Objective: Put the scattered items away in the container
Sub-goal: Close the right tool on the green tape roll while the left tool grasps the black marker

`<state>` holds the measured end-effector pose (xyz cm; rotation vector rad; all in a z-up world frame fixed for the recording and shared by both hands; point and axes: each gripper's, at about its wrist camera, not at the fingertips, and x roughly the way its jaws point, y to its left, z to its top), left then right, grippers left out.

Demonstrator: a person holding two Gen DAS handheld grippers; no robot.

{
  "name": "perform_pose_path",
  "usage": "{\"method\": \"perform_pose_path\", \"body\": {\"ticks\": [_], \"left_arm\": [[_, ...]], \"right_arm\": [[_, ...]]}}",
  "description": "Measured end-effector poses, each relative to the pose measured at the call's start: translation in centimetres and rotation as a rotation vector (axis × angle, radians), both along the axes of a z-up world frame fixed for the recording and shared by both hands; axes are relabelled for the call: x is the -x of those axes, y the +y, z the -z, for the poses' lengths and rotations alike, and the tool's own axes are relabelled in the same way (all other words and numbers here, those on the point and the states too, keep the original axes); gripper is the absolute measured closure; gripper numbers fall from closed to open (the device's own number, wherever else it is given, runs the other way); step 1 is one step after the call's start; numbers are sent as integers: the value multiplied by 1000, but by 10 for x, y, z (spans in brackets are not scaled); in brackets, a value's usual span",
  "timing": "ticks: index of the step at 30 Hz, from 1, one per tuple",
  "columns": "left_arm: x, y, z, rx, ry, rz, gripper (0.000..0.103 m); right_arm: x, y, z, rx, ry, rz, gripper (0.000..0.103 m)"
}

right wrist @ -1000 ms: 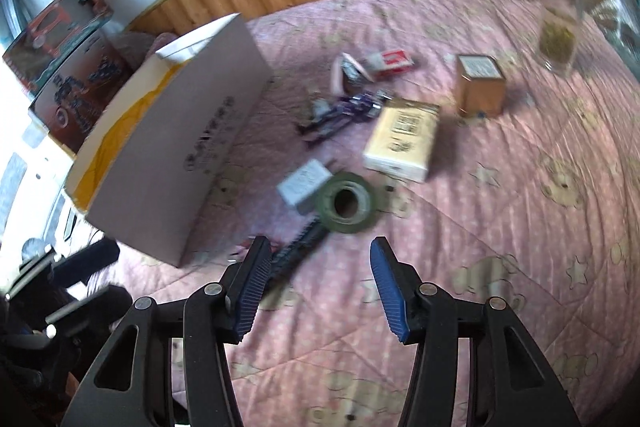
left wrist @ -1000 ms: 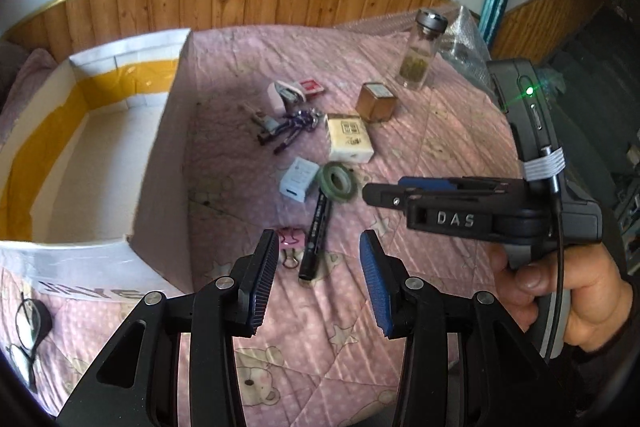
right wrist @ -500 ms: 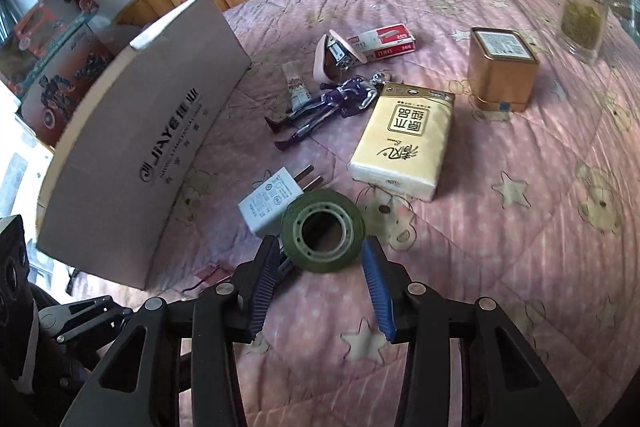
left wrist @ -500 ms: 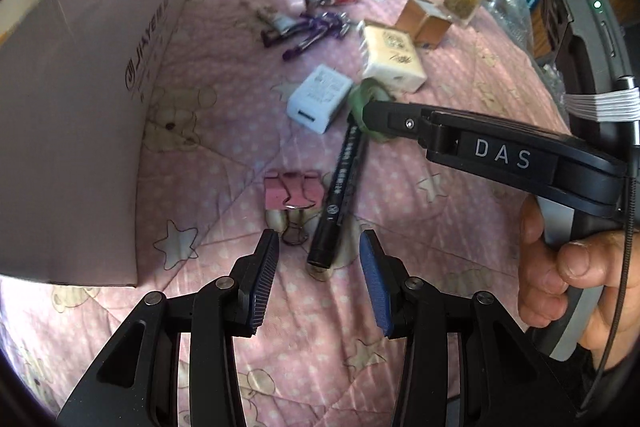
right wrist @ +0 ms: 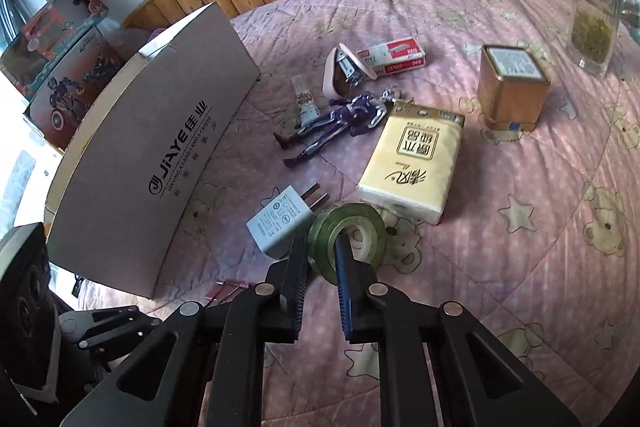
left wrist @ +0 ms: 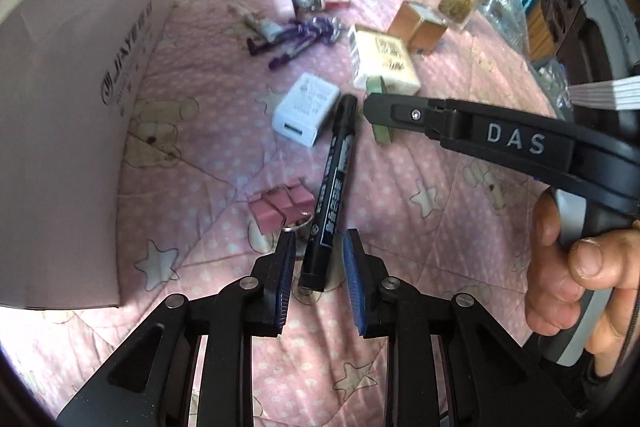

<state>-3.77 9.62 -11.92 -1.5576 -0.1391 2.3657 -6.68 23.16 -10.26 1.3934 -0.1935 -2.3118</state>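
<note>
A white cardboard box (left wrist: pixel 72 115) stands on the left of the pink bedspread; it also shows in the right wrist view (right wrist: pixel 160 155). My left gripper (left wrist: pixel 318 251) is open, its jaws on either side of the near end of a black marker (left wrist: pixel 332 187) that lies on the bedspread. My right gripper (right wrist: pixel 320 247) is shut on the near wall of a green tape roll (right wrist: pixel 352 235), one finger inside the ring and one outside. In the left wrist view the right gripper reaches in from the right, and the tape roll (left wrist: pixel 378 135) shows behind its tip.
A white charger (left wrist: pixel 306 113), pink binder clips (left wrist: pixel 280 205), a tissue pack (right wrist: pixel 412 167), a purple figure (right wrist: pixel 340 123), a brown tin (right wrist: pixel 512 87), a staple box (right wrist: pixel 394 57), a pink stapler (right wrist: pixel 344 75) and a glass jar (right wrist: pixel 596 27) lie scattered on the bedspread (right wrist: pixel 520 227).
My left gripper moved forward and narrowed around the marker's end. My right gripper closed on the tape roll's wall.
</note>
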Motion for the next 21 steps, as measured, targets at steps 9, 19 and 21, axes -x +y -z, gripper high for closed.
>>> {"method": "perform_pose_path", "body": {"ticks": [9,19,21], "left_arm": [[0,3,1,7,20,-8,70],[-2,26,1,31,31,51,69],[1,36,2,63,56,57,65]], "right_arm": [[13,-5,18,71,-51,12,87],[-11,31,-11,87,-28,98,88],[-13,36,-5,84,-51,111,88]]}}
